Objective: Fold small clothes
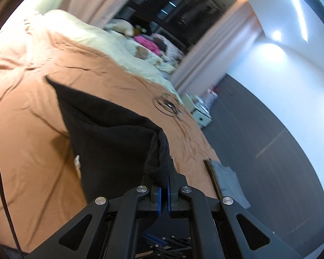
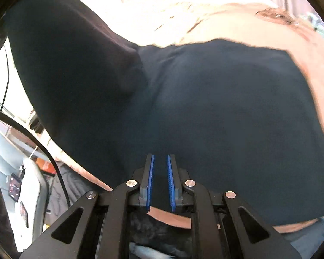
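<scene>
On orange bedsheet [image 1: 32,112], black garment [image 1: 110,133], curtains [image 1: 207,64], prob. grey floor [image 1: 270,140]

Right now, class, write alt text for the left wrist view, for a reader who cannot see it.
The left gripper is shut on a bunched edge of a black fabric garment, lifting it off a wrinkled orange-brown bedsheet. A folded grey cloth lies near the bed's edge, right of the gripper.

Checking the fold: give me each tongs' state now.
Left tongs: shut on the black garment.
Right tongs: slightly apart over the garment; grip cannot be told.
</scene>
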{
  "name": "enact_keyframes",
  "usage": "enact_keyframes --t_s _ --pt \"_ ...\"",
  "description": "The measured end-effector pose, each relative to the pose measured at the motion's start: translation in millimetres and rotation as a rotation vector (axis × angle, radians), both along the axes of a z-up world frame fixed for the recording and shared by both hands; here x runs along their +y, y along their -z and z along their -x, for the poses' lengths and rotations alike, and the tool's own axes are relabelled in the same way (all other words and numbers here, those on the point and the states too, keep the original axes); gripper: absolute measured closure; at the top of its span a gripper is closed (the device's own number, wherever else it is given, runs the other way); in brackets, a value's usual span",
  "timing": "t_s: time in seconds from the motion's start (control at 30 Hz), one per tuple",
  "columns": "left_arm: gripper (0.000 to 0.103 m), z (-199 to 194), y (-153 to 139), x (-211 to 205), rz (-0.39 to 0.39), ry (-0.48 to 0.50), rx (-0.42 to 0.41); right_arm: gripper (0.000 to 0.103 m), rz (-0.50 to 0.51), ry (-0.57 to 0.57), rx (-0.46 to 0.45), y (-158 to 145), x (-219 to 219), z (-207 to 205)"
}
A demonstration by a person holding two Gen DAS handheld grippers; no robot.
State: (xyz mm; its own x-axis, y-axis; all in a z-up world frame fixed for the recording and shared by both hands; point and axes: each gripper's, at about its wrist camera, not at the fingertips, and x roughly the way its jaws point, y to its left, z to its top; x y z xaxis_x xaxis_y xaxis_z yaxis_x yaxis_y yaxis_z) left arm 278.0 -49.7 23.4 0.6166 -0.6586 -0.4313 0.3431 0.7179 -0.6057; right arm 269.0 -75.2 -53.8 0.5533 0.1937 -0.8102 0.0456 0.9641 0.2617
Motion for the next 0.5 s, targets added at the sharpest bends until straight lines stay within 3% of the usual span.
enact_keyframes --t_s 0.27,0.33,0.37,0.4,0.5 --pt "0.101 -7.6 7.7 -87.0 -0.081 0.172 0.004 0.09 -0.023 0.094 -0.035 -16.1 -65.1 53.0" --pt "0.101 -10.0 17.2 -106.5 -0.089 0.21 0.024 0.075 -0.029 0.123 -0.038 -16.2 -80.7 69.3" --pt "0.101 -10.6 22.3 -116.0 -0.099 0.227 0.031 0.054 -0.039 0.139 -0.041 -15.8 -89.1 78.4" --pt "0.101 -10.9 27.4 -125.1 -0.108 0.243 0.04 0.041 -0.049 0.155 -0.045 -14.7 -98.6 83.5" --pt "0.101 -14.6 46.3 -155.7 -0.119 0.315 0.087 0.04 -0.085 0.203 -0.06 -14.7 -123.8 103.0"
